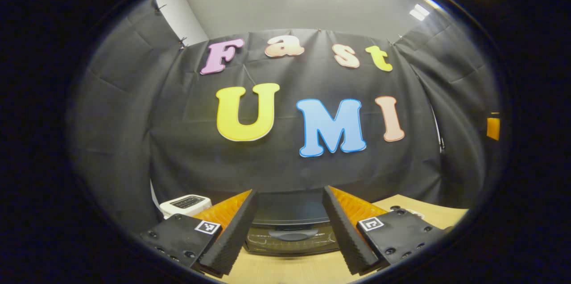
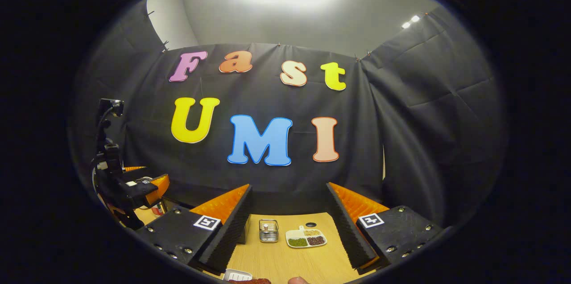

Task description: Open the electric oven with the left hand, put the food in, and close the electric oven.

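Note:
The black electric oven (image 1: 290, 230) stands on the wooden table (image 1: 285, 270) straight ahead of my left gripper (image 1: 289, 190). Its door is closed and the curved handle (image 1: 292, 234) shows between the open, empty fingers. In the right gripper view, my right gripper (image 2: 289, 186) is open and empty above the table (image 2: 285, 261). A small white dish with reddish-brown food (image 2: 245, 278) lies at the bottom edge, below the gripper. The left gripper (image 2: 149, 176) hangs at the far left.
A white toaster (image 1: 185, 205) sits left of the oven. Ahead of the right gripper are a small metal holder (image 2: 268, 230) and a white divided dish of beans (image 2: 306, 238). A fingertip (image 2: 298, 280) shows at the bottom edge. Black cloth walls surround the booth.

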Demonstrator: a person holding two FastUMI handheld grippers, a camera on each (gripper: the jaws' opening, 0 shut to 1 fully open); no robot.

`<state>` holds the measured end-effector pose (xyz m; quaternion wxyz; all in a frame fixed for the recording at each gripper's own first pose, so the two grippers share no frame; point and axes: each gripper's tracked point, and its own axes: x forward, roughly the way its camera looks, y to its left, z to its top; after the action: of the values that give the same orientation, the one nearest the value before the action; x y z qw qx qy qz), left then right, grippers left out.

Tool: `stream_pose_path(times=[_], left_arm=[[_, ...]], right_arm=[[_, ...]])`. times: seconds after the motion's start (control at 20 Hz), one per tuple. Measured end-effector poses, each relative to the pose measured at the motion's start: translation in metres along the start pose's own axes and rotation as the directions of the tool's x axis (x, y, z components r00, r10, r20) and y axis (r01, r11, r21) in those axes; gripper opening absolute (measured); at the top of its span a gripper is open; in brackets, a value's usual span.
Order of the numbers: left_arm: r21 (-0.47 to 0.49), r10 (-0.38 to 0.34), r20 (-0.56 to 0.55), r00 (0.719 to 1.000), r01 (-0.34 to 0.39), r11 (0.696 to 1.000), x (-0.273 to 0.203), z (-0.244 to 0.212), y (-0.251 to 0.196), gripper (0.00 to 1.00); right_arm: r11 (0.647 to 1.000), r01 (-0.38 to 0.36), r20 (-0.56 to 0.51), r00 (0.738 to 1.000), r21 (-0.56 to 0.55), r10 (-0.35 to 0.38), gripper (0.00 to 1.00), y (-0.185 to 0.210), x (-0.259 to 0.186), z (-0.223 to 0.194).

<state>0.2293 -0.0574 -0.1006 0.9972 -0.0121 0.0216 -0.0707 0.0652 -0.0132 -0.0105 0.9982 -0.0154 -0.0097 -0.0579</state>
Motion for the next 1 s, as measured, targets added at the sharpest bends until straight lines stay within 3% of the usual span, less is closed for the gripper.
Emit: stream_pose_path(times=[0.2,0.3,0.4,0.55,0.6,1.0], left_arm=[[-0.017,-0.033,-0.049,0.998,0.032,0.999,0.035,-0.035,-0.003,0.97],[-0.022,-0.041,-0.079,0.996,0.039,0.999,0.052,-0.058,-0.004,1.00],[-0.016,-0.051,-0.104,0.993,0.049,0.999,0.067,-0.077,-0.005,0.91],[0.005,-0.061,-0.132,0.989,0.063,0.998,0.086,-0.104,-0.006,0.91],[0.008,-0.061,-0.140,0.988,0.063,0.998,0.092,-0.111,-0.006,1.00],[0.011,-0.046,-0.232,0.972,0.050,0.999,0.115,-0.172,-0.008,0.97]], right_arm=[[0.999,0.047,-0.021,0.999,-0.015,-0.047,0.96,0.000,0.005,-0.004],[0.997,0.072,-0.031,0.997,-0.033,-0.073,0.96,-0.002,0.006,-0.006],[0.994,0.098,-0.041,0.994,-0.050,-0.100,0.96,-0.004,0.004,-0.008],[0.990,0.125,-0.071,0.989,-0.066,-0.130,0.96,-0.005,0.003,-0.015],[0.989,0.130,-0.079,0.988,-0.070,-0.136,0.97,-0.005,0.001,-0.017],[0.985,0.130,-0.106,0.984,-0.115,-0.142,0.97,0.000,-0.002,-0.019]])
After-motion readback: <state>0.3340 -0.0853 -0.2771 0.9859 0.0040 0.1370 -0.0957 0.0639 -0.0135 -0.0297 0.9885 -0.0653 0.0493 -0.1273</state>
